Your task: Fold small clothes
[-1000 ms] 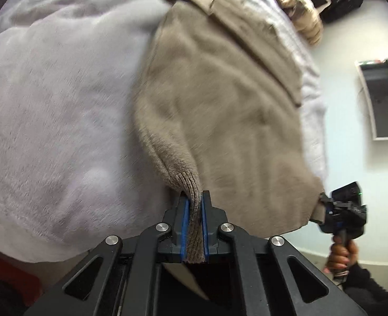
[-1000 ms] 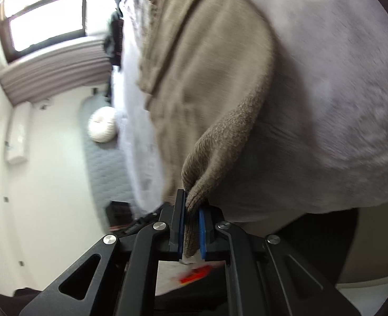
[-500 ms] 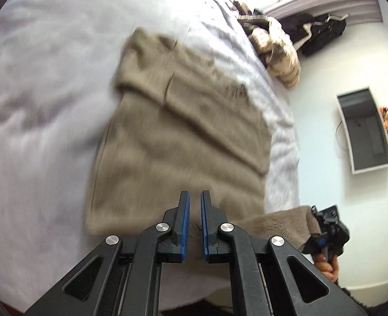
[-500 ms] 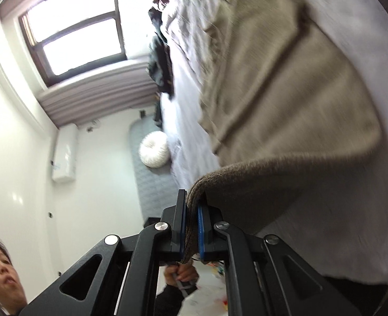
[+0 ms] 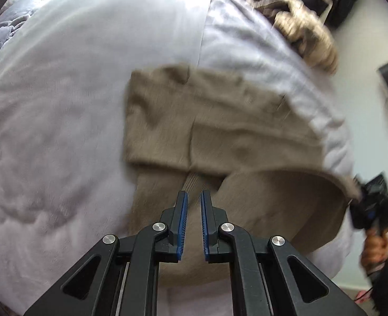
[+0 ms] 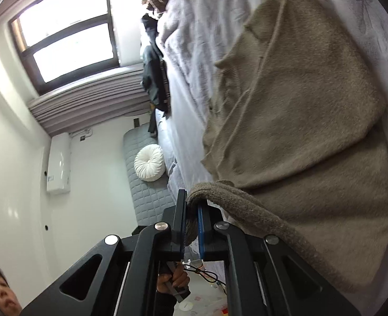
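Since second ago, left gripper (image 5: 194, 201) let go hem, jaws apart, empty. Right gripper (image 6: 192, 205) clamped on sweater (image 5: 220, 121) corner, lower right. Sweater half-folded mid-frame on blanket (image 5: 62, 105). Risk: one-sided pull skews fold.

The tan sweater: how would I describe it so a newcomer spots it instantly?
Start at the pale lilac blanket covering the bed. The tan sweater lies flat across it, one corner pinched in the right tongs. It is the only brown knit spread out there.
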A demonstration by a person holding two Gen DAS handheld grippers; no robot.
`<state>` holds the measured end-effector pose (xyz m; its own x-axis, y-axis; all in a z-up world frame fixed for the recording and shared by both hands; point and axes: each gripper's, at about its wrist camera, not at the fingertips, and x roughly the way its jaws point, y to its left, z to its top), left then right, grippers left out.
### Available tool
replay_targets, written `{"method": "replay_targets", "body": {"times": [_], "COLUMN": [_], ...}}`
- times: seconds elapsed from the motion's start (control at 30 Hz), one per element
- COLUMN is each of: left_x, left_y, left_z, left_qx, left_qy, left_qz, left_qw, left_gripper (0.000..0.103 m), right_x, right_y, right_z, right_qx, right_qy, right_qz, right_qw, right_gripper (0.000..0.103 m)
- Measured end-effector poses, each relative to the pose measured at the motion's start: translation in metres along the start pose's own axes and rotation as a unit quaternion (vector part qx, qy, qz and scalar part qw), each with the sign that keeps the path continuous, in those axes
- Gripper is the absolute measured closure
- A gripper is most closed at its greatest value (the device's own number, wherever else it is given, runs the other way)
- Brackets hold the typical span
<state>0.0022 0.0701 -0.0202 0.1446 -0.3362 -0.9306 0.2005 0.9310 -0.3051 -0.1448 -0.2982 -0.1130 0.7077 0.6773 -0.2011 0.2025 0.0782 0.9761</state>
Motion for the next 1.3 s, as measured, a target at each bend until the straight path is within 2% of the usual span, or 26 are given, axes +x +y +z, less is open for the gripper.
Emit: {"method": "replay_targets", "body": {"times": [0.1,0.23,0.27,0.3,0.33,0.37,0.43,0.5,0.53,0.57,0.6,0.7,0.77,0.87,0.93,1.0,1.07,1.1,1.13,1.17,1.2,1.23,1.27,1.3], "left_x": [0.027,0.055,0.061,0.064,0.067,0.066,0.065,0.067,0.068,0.071,0.075,0.090,0.099,0.108,0.112,0.114,0.114,0.111,0.109,0.105,0.102,0.100,0.097,0.095], "left_y": [0.000,-0.001,-0.003,-0.004,-0.005,-0.007,-0.011,-0.013,-0.013,-0.012,-0.011,-0.009,-0.010,-0.015,-0.015,-0.015,-0.013,-0.010,-0.009,-0.005,-0.003,-0.002,0.002,0.001], "left_z": [-0.005,-0.008,-0.007,-0.007,-0.007,-0.007,-0.009,-0.009,-0.010,-0.011,-0.010,-0.008,-0.006,-0.004,-0.004,-0.003,-0.001,-0.001,-0.002,-0.003,-0.004,-0.006,-0.008,-0.012], "left_qx": [0.011,0.018,0.024,0.028,0.030,0.036,0.050,0.057,0.064,0.074,0.081,0.096,0.101,0.115,0.120,0.119,0.112,0.107,0.101,0.099,0.097,0.094,0.090,0.089], "left_qy": [0.038,0.064,0.065,0.068,0.070,0.058,0.060,0.066,0.069,0.075,0.082,0.106,0.122,0.138,0.145,0.149,0.147,0.144,0.140,0.137,0.131,0.131,0.131,0.129], "left_qz": [0.032,0.049,0.055,0.057,0.061,0.069,0.074,0.073,0.067,0.061,0.056,0.027,0.004,-0.020,-0.028,-0.040,-0.052,-0.060,-0.070,-0.074,-0.078,-0.085,-0.096,-0.102], "left_qw": [0.9987,0.9966,0.9961,0.9957,0.9952,0.9953,0.9942,0.9934,0.9933,0.9926,0.9918,0.9894,0.9873,0.9836,0.9817,0.9808,0.9814,0.9819,0.9826,0.9828,0.9836,0.9832,0.9825,0.9823], "left_gripper": [0.092,0.092,0.080,0.033,0.008,0.001,0.001,0.001,0.001,0.001,0.001,0.001,0.001,0.001,0.001,0.001,0.002,0.013,0.021,0.034,0.050,0.061,0.078,0.079], "right_x": [0.001,0.008,0.010,0.013,0.015,0.017,0.021,0.024,0.026,0.027,0.028,0.030,0.031,0.039,0.049,0.062,0.071,0.075,0.078,0.080,0.082,0.084,0.083,0.082], "right_y": [-0.011,-0.020,-0.020,-0.020,-0.019,-0.019,-0.019,-0.017,-0.014,-0.011,-0.006,0.012,0.019,0.023,0.020,0.013,0.001,-0.004,-0.006,-0.004,-0.001,0.002,0.006,0.010], "right_z": [0.009,0.021,0.023,0.025,0.028,0.029,0.031,0.031,0.030,0.028,0.026,0.014,0.009,0.007,0.015,0.027,0.035,0.037,0.035,0.031,0.025,0.020,0.015,0.008], "right_qx": [0.013,0.009,0.003,-0.007,-0.016,-0.023,-0.036,-0.051,-0.066,-0.081,-0.098,-0.163,-0.199,-0.244,-0.260,-0.262,-0.247,-0.239,-0.242,-0.251,-0.265,-0.276,-0.287,-0.302], "right_qy": [0.005,0.023,0.031,0.040,0.047,0.053,0.060,0.061,0.060,0.059,0.059,0.050,0.041,0.036,0.037,0.041,0.051,0.056,0.060,0.062,0.068,0.072,0.072,0.070], "right_qz": [-0.018,-0.070,-0.086,-0.108,-0.127,-0.142,-0.177,-0.205,-0.227,-0.245,-0.260,-0.315,-0.359,-0.426,-0.451,-0.465,-0.473,-0.477,-0.484,-0.487,-0.488,-0.489,-0.491,-0.497], "right_qw": [1.000,0.997,0.996,0.993,0.991,0.988,0.982,0.976,0.970,0.964,0.959,0.934,0.911,0.870,0.853,0.845,0.844,0.844,0.839,0.834,0.829,0.824,0.819,0.811], "right_gripper": [0.095,0.092,0.092,0.092,0.092,0.091,0.091,0.083,0.071,0.049,0.044,0.044,0.044,0.044,0.044,0.044,0.044,0.045,0.053,0.072,0.081,0.090,0.093,0.094]}}
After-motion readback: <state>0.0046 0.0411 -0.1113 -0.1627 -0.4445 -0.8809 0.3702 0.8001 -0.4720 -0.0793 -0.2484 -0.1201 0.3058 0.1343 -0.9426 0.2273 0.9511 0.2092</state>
